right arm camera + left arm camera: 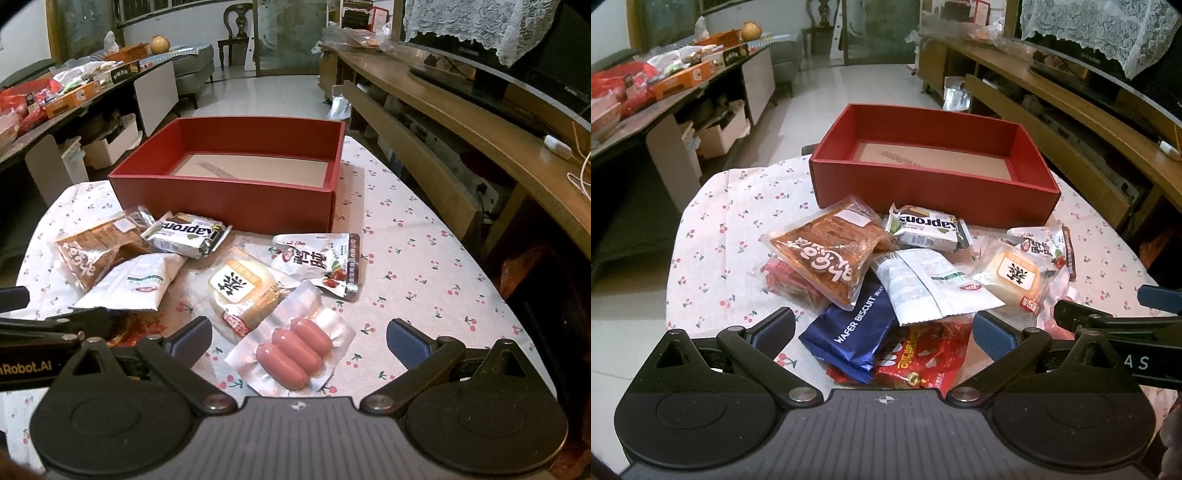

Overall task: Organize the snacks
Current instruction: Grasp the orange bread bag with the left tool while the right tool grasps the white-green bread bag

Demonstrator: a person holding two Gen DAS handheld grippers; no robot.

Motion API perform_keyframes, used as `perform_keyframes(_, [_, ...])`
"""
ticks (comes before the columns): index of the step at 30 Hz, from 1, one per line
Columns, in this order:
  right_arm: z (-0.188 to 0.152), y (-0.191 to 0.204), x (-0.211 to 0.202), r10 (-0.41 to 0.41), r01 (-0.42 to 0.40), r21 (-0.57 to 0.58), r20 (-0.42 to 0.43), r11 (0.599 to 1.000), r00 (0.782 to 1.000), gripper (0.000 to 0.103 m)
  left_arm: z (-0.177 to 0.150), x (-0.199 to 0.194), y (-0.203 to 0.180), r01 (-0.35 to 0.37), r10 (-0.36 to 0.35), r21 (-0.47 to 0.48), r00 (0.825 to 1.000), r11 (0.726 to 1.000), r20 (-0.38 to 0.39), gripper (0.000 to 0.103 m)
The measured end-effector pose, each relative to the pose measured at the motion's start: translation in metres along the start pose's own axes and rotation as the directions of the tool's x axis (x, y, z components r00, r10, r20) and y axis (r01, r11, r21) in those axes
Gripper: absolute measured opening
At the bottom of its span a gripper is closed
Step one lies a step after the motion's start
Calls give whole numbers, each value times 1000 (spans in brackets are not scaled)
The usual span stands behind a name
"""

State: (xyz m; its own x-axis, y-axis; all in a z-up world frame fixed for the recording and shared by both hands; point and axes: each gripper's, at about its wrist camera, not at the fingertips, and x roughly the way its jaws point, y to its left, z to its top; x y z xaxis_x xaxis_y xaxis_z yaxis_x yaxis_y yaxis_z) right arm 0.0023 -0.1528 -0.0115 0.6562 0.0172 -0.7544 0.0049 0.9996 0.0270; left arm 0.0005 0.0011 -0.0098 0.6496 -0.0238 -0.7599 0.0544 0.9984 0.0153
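We see both views under soft, even indoor light with a reddish cast. Shadows on the worktop [713, 236] stay faint. Glare flecks the foil snack wrappers [849, 336] and the sausage pack [291, 350]. Fisheye distortion bends the wooden shelf [443, 110] and darkens all 4 corners. The far room looks soft and grainy, while nearby print reads sharp.

a home living room: a curved tv [517, 79] under a lace cover [476, 26] on a long wooden console [461, 122], a grey sofa [194, 70], 1 wooden chair [238, 31], tiled floor [280, 96].
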Motion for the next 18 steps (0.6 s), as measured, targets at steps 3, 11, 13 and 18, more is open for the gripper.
perform_keyframes(3, [2, 1, 1, 6, -6, -9, -2, 1000, 1000, 103, 1, 1, 2, 6, -6, -2, 1000, 1000, -5, 103])
perform_keyframes(11, [20, -6, 1, 64, -63, 25, -8, 998, 998, 103, 19, -10, 24, 45, -44, -73, 999, 996, 18, 103])
perform_keyframes(13, [30, -3, 3, 82, -82, 15, -3, 997, 997, 103, 30, -11, 34, 47, -45, -88, 999, 995, 22, 103])
perform_keyframes(18, [49, 15, 13, 137, -138, -44, -31, 989, 990, 101, 49, -2, 46, 27, -28, -88, 1000, 996, -4, 103])
